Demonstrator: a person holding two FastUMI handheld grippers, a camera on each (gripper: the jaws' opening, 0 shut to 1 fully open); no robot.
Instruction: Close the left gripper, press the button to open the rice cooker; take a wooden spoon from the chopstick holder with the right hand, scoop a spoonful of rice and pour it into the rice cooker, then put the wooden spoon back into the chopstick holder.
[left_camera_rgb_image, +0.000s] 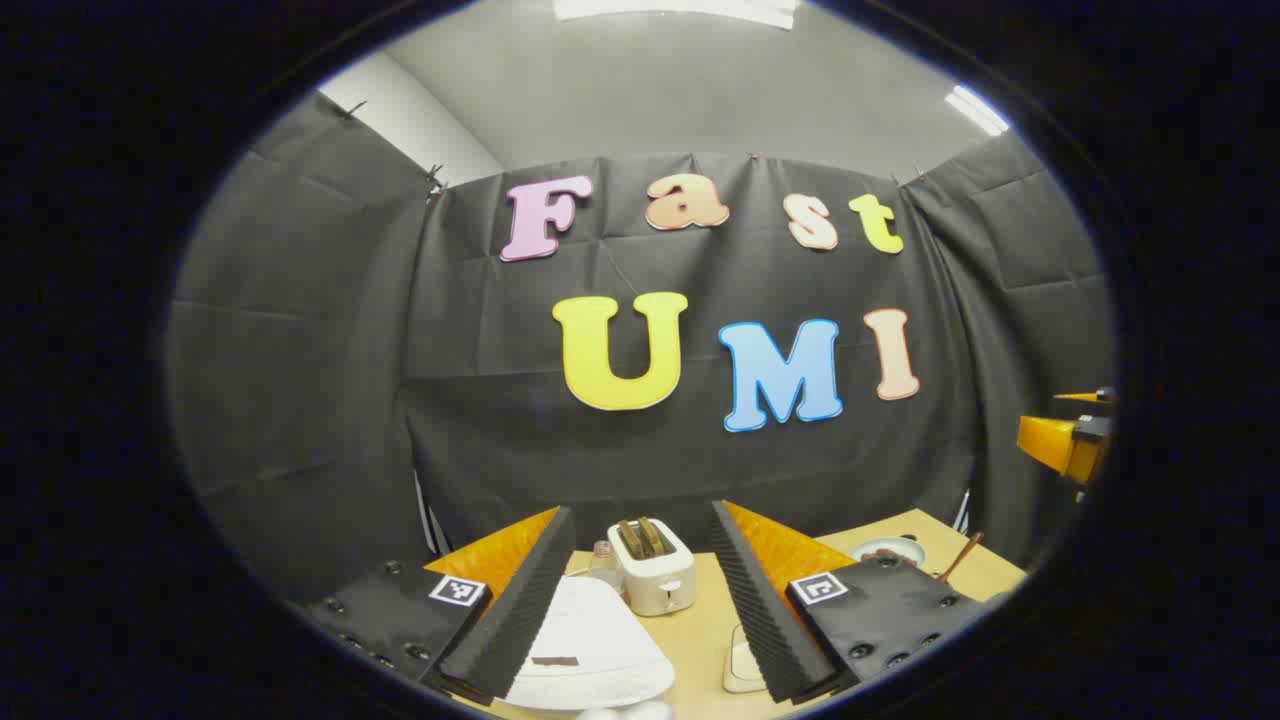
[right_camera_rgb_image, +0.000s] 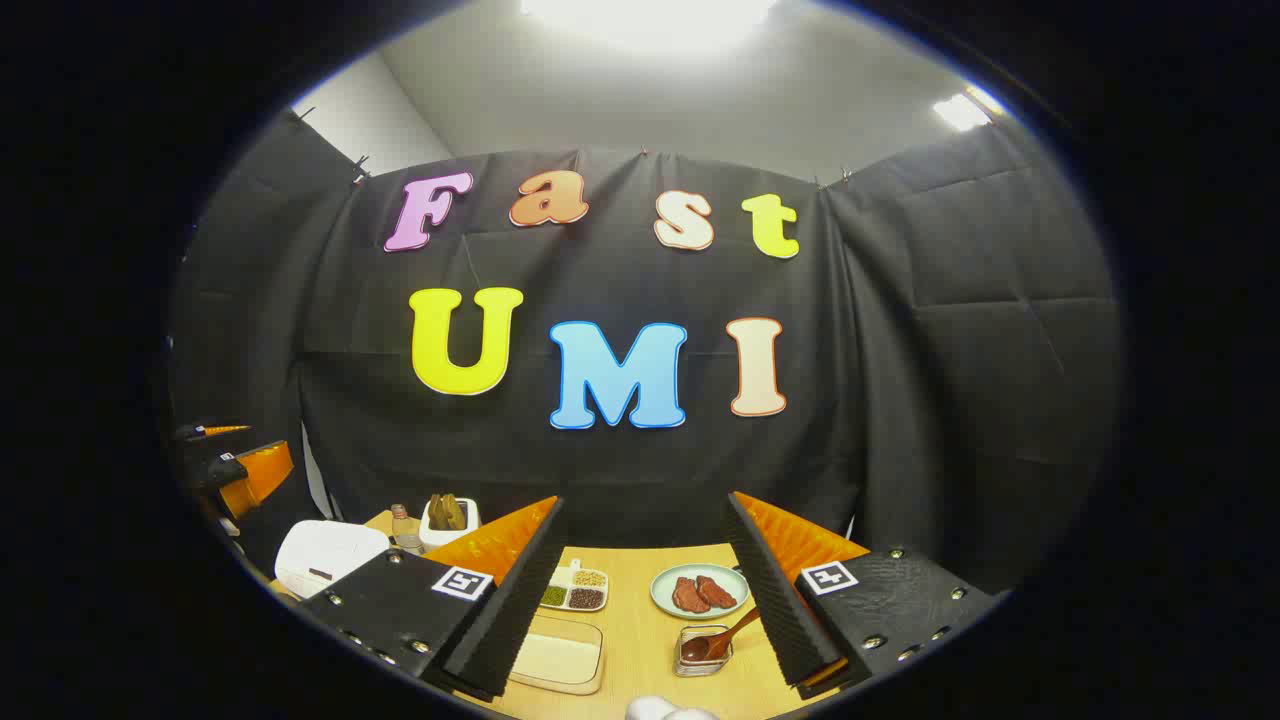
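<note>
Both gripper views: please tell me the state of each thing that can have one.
rice cooker: lid shut
left gripper: open, holding nothing
right gripper: open, holding nothing
wooden spoon: resting in its holder
toaster: bread in slots
plate: holds food

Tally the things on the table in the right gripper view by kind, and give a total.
Appliances: 2, the rice cooker and toaster.
Dishes and containers: 4, the plate, divided tray, clear box and small glass holder.
Utensils: 1, the wooden spoon.
Bottles: 1, the small bottle.
Total: 8.
</note>
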